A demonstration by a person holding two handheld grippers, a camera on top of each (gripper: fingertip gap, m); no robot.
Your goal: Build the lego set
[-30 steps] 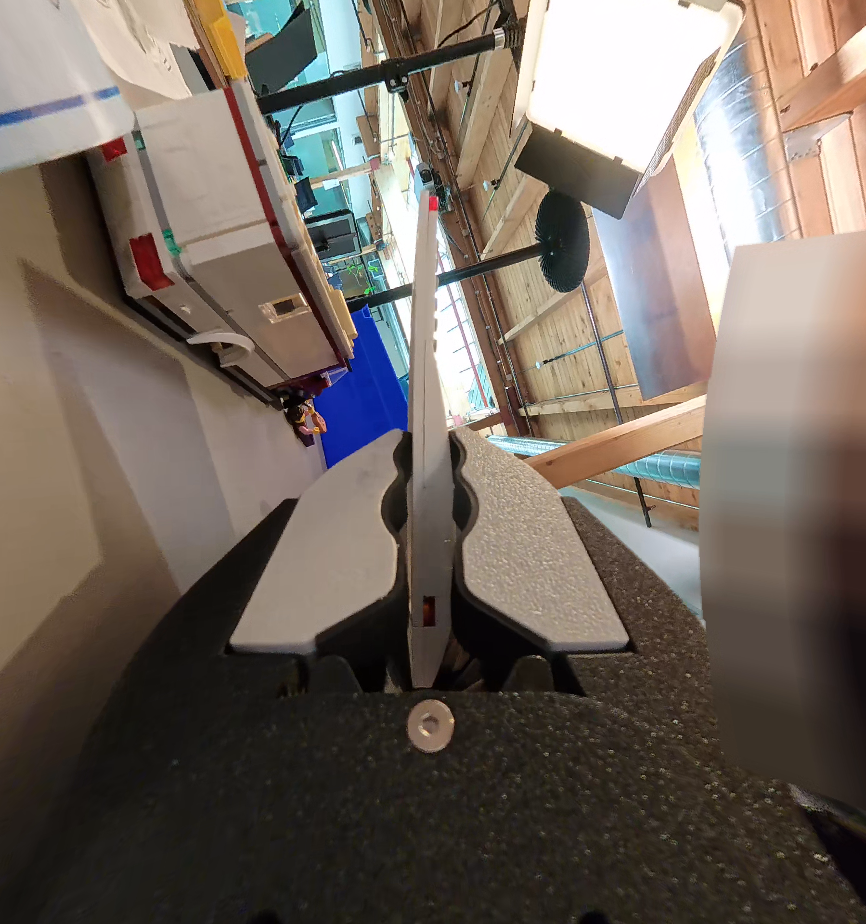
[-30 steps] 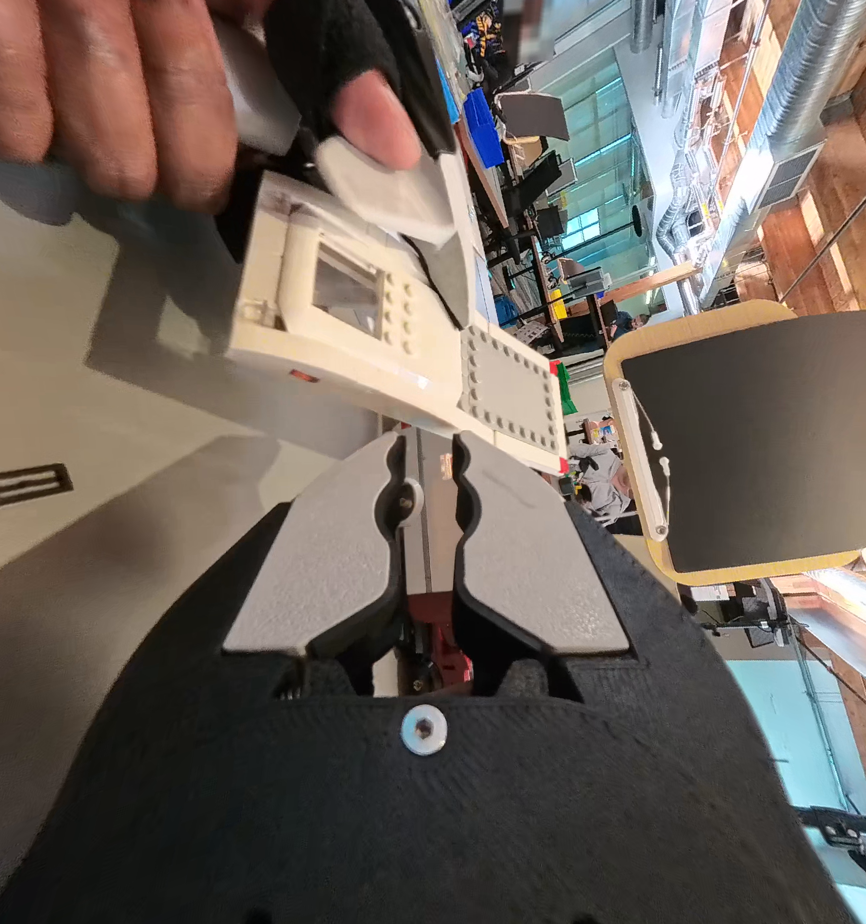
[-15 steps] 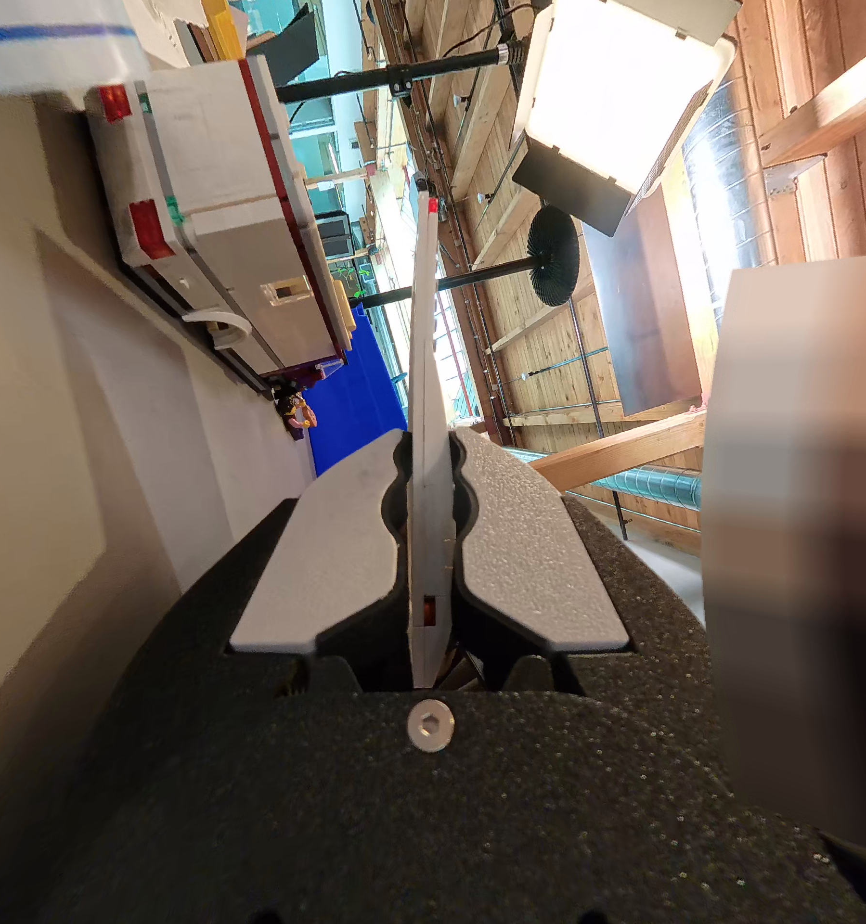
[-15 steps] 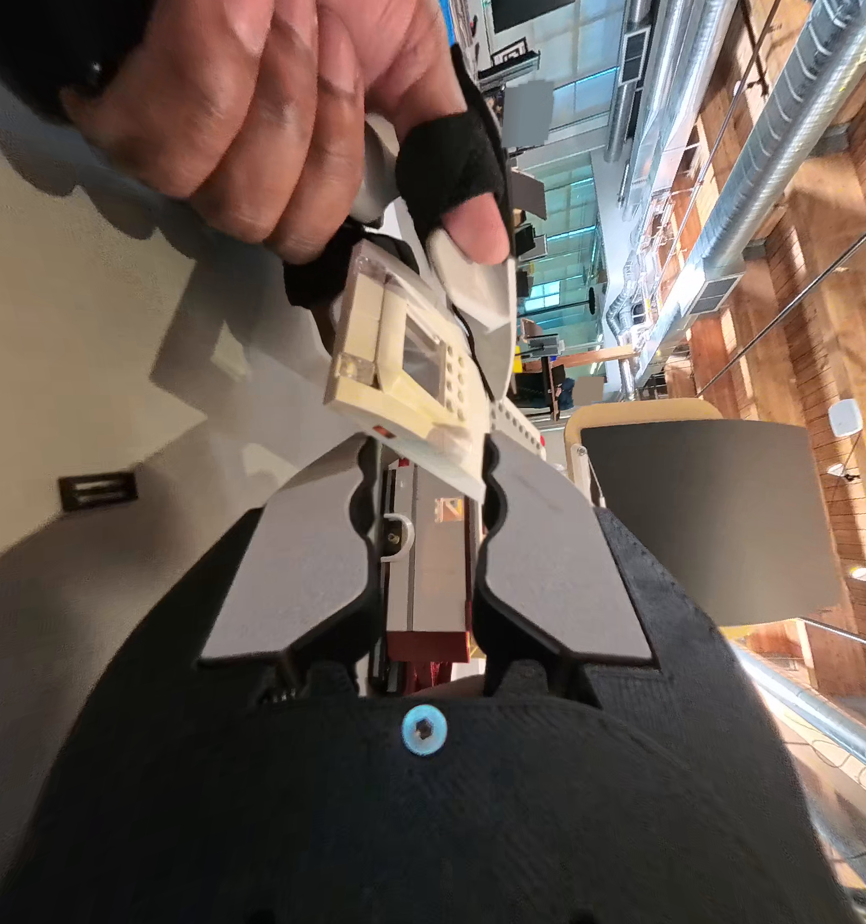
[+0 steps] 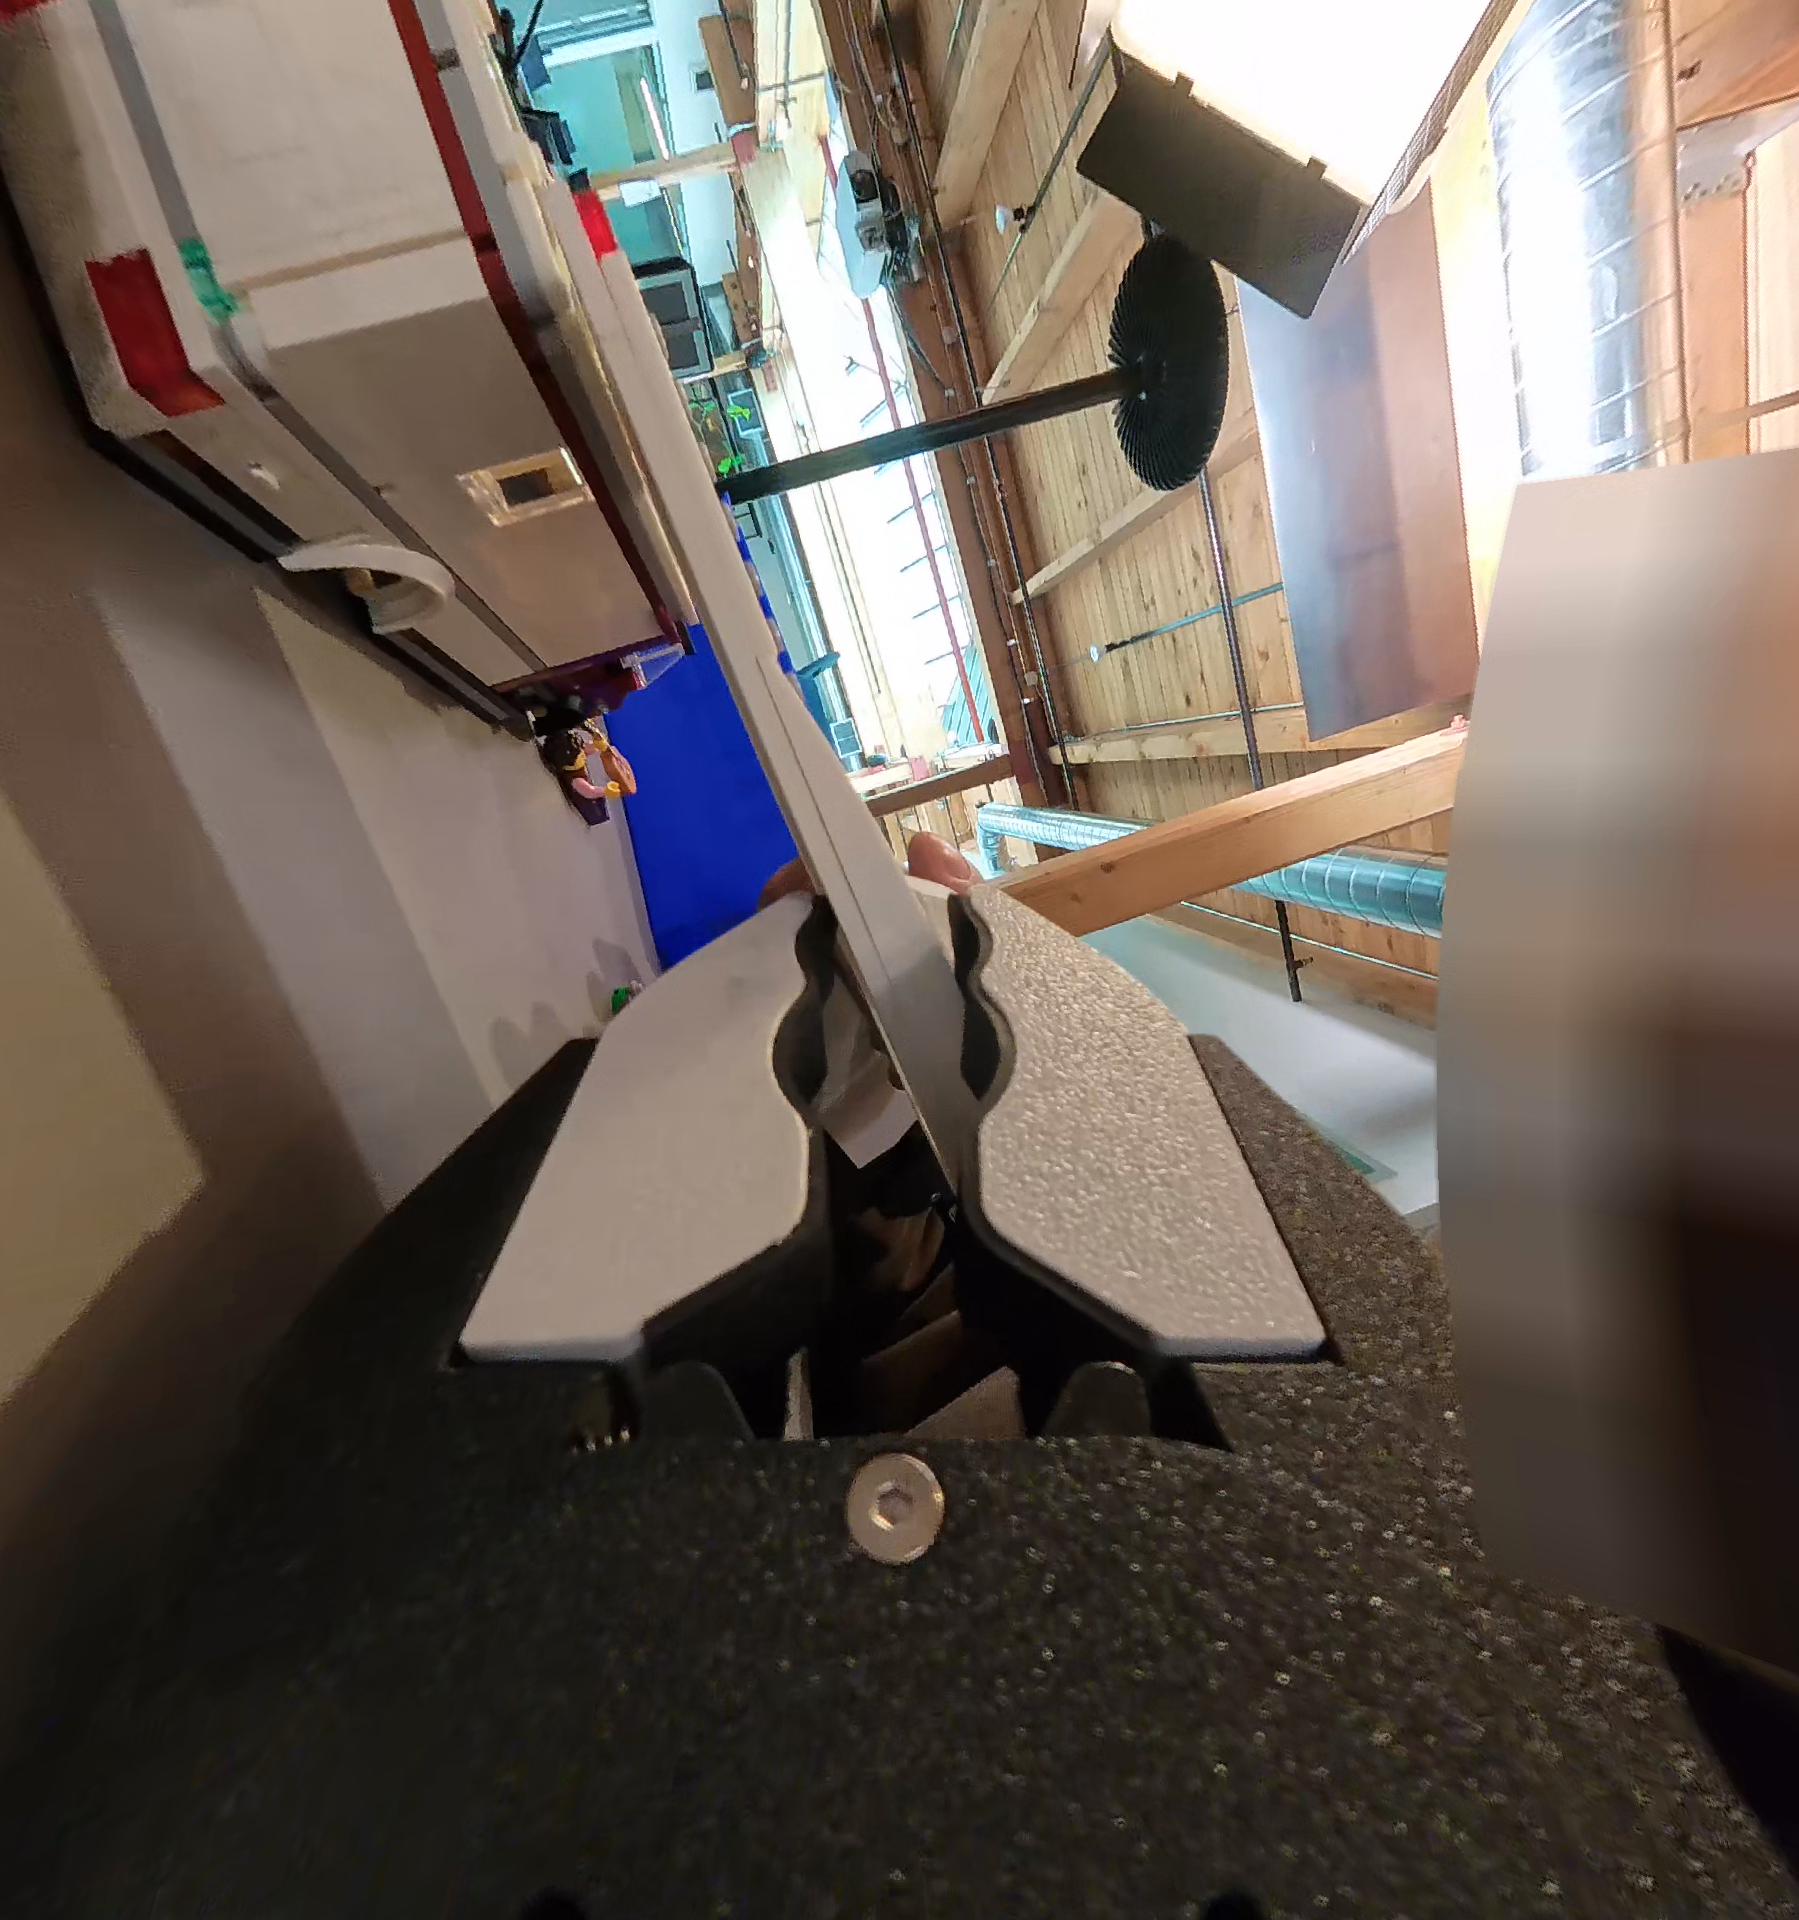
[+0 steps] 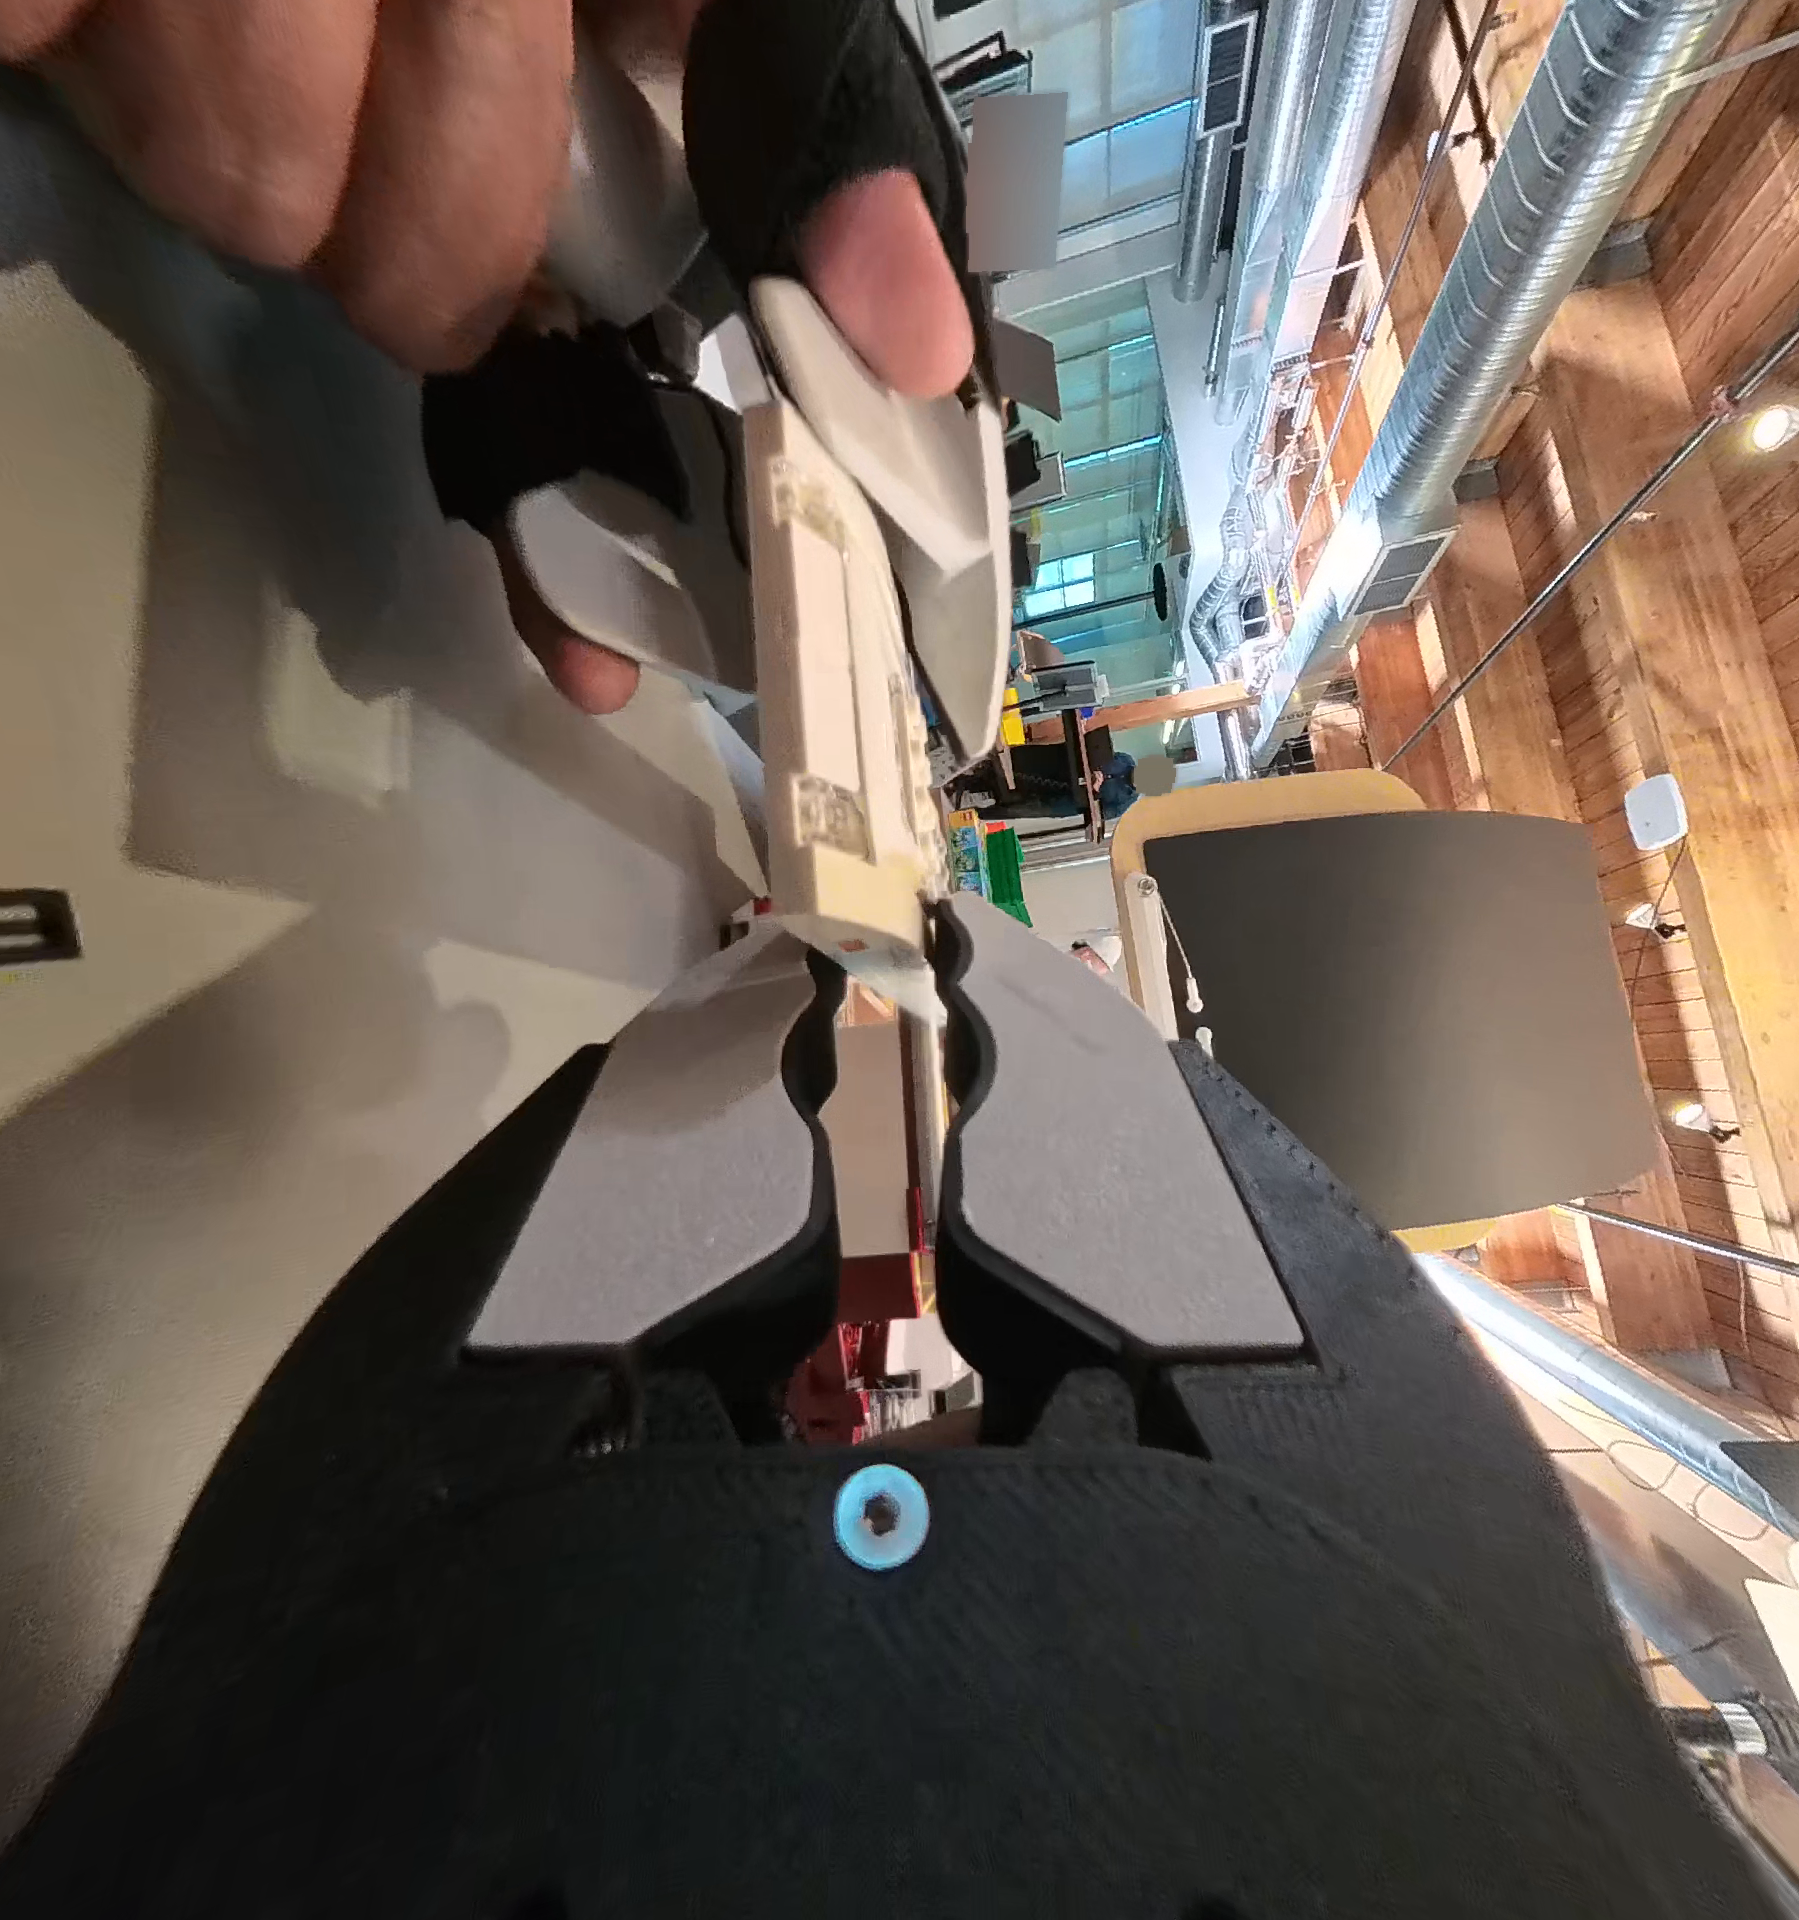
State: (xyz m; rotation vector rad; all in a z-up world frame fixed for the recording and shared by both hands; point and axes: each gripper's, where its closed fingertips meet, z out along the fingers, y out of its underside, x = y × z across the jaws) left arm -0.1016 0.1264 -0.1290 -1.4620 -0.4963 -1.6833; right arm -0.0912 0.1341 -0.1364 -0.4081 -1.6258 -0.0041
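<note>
The left gripper (image 5: pixel 890 914) has a thin grey-white panel (image 5: pixel 770 717) between its fingers. The panel runs slantwise through the gap, touching the right pad low down and the left fingertip at the front, with open space beside it elsewhere, so I cannot tell whether the pads press on it. A fingertip (image 5: pixel 939 858) shows just behind the panel at the jaw tips. To the left, a white and grey brick-built model (image 5: pixel 355 343) with dark red trim and red blocks stands on the pale table (image 5: pixel 53 1039), and a small toy figure (image 5: pixel 591 769) stands just beside its near corner, in front of a blue bin (image 5: pixel 703 831). Above hang a light panel (image 5: pixel 1227 197) and a black pole (image 5: pixel 936 436) with a finned disc. In the right wrist view, the right gripper (image 6: pixel 879 935) is narrowly parted, and the lower end of a cream brick-built piece (image 6: pixel 838 717) sits at its fingertips. The piece touches the right fingertip, but blur hides whether both pads grip it. Deeper in the gap lie more cream and dark red parts. Farther along, the other gripper's grey fingers (image 6: pixel 936 499) close on the same piece from both sides, held by a hand (image 6: pixel 375 177) in a black fingerless glove. A dark board (image 6: pixel 1394 1018) with a pale wooden rim stands to the right.
</note>
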